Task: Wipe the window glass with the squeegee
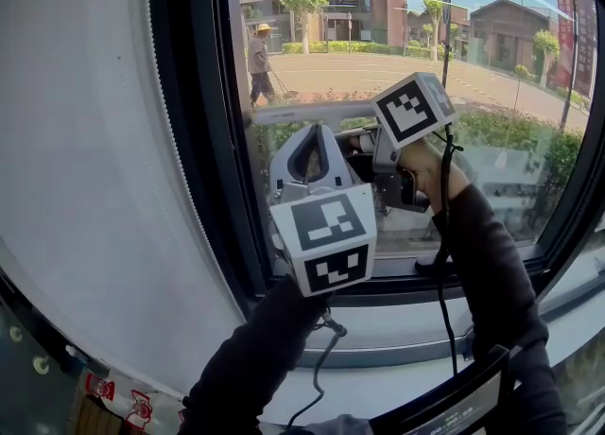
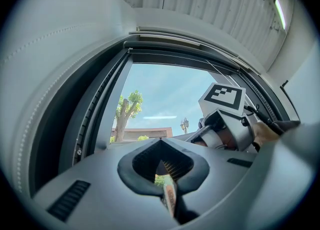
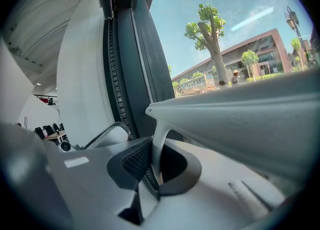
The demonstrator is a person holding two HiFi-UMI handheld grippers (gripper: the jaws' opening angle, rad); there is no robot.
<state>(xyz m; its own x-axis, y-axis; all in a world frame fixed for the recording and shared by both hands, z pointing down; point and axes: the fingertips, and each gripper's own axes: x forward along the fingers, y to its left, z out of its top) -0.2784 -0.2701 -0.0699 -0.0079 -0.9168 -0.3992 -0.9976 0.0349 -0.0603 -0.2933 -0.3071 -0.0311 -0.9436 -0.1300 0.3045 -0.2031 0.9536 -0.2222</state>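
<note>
Right claw (image 3: pixel 154 166) is clamped on the handle of the white squeegee (image 3: pixel 235 119), whose blade lies level across the left part of the window glass (image 1: pixel 492 55). Left claw (image 2: pixel 162 171), just left of it, has its jaws closed together on nothing, near the dark window frame (image 1: pixel 203 140).

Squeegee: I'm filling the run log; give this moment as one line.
right gripper: shut on squeegee | left gripper: shut, empty | squeegee: level, at window glass
</note>
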